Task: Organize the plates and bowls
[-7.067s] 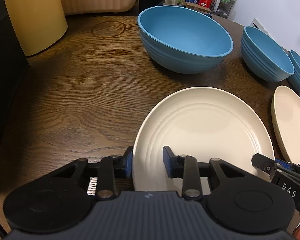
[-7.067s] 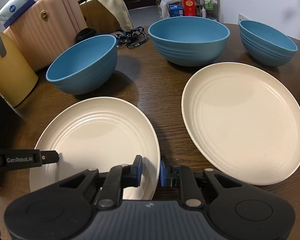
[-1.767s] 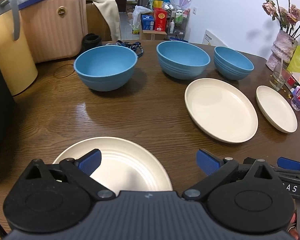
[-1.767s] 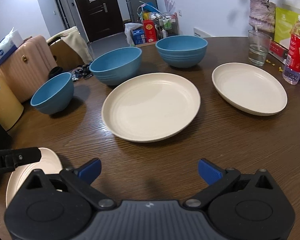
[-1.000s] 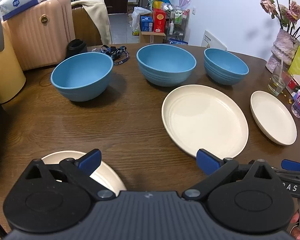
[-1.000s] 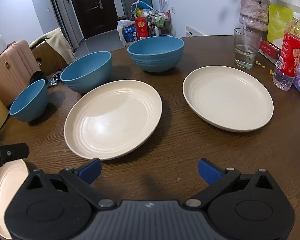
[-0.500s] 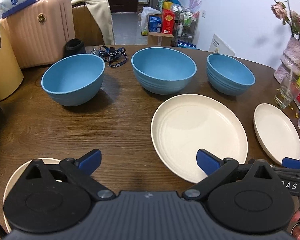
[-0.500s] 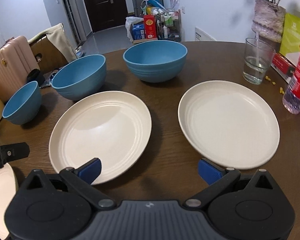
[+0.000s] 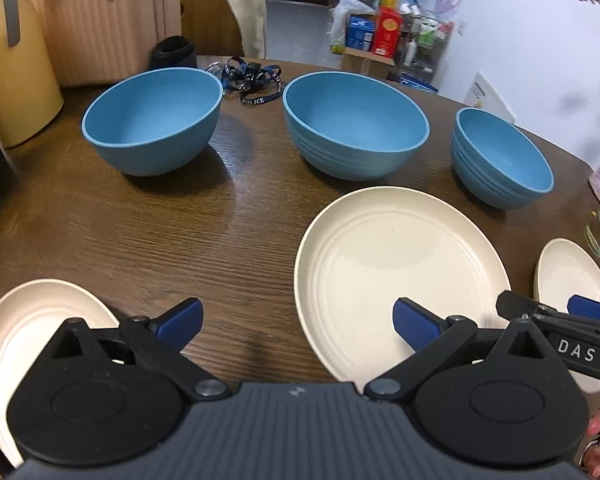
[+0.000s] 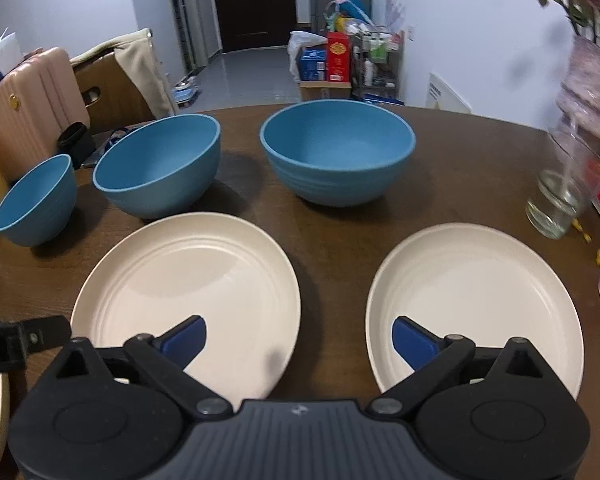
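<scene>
Three blue bowls stand in a row toward the far edge of the brown wooden surface. From the left camera they are the left bowl, the big middle bowl and the small right bowl. All three sit upright and none touches another.

Nearer than the bowls lie three cream plates. The big plate lies flat just in front of the middle bowl and the right bowl. A small plate lies close to the right edge of the surface, apart from the big plate. Another plate lies at the near left corner, partly hidden behind the left gripper.

The left gripper hangs over the bare wood between the near left plate and the big plate. Its blue fingers are wide apart and hold nothing. One finger is over the near rim of the big plate.

The right gripper is over the gap between the big plate and the small plate. Its fingers are spread wide too, though they have just come in a little. Nothing is between them but bare wood.

A glass stands near the right edge of the surface, beyond the small plate. A dark lanyard lies at the far edge behind the bowls. A pink suitcase stands beyond the surface.
</scene>
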Motion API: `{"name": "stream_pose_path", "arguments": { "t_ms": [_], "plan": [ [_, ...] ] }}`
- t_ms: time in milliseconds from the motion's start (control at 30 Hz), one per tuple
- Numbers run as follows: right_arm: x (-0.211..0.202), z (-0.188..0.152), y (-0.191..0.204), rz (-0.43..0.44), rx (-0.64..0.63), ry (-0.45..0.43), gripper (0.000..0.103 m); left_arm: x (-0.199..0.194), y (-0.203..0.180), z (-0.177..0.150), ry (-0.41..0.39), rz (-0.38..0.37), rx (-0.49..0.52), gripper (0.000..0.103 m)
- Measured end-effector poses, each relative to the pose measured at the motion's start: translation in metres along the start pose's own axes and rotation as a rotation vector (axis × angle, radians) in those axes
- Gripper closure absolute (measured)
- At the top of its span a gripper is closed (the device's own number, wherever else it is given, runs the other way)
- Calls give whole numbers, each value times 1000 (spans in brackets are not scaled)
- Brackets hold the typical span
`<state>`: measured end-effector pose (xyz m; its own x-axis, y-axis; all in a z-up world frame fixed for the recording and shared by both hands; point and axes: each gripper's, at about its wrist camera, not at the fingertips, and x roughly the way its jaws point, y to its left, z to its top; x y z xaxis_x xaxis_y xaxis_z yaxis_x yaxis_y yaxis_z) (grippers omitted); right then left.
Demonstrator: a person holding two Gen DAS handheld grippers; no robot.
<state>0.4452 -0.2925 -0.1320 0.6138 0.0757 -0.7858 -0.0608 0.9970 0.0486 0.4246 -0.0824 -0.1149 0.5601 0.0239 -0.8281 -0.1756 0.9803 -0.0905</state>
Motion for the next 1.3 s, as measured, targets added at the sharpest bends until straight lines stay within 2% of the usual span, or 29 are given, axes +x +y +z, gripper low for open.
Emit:
{"name": "stream_pose_path", "arguments": {
  "t_ms": [300,367,400,433,600,767,800,867,967,1033,1133,1300],
  "plan": [
    [25,25,-5,34,-73,12,9,18,-12,0,30,57,-73,1],
    [31,27,-5,45,-85,20,12,22,-12,-1,39,72,-89,2],
    [34,29,-4,49,-92,25,18,23,-12,-2,44,78,-96,3],
    [37,30,-4,54,-99,34,21,26,-13,-1,51,83,-104,6],
    [46,38,-2,79,-116,59,25,31,-12,-1,74,100,-133,15],
    [53,43,-1,95,-124,86,34,37,-7,-4,113,73,-181,35],
    [55,43,-2,97,-124,92,36,38,-7,-4,117,75,-186,36],
    [58,43,-3,101,-125,104,46,41,-8,-5,125,81,-195,44],
    [62,42,-6,103,-124,115,56,44,-5,-6,141,68,-218,48],
    [65,43,-8,107,-124,123,69,45,-6,-7,147,69,-228,51],
    [69,42,-9,116,-131,142,75,45,-6,-7,144,74,-234,53],
    [72,43,-10,142,-128,151,79,45,-9,-5,139,86,-227,65]
  ]
}}
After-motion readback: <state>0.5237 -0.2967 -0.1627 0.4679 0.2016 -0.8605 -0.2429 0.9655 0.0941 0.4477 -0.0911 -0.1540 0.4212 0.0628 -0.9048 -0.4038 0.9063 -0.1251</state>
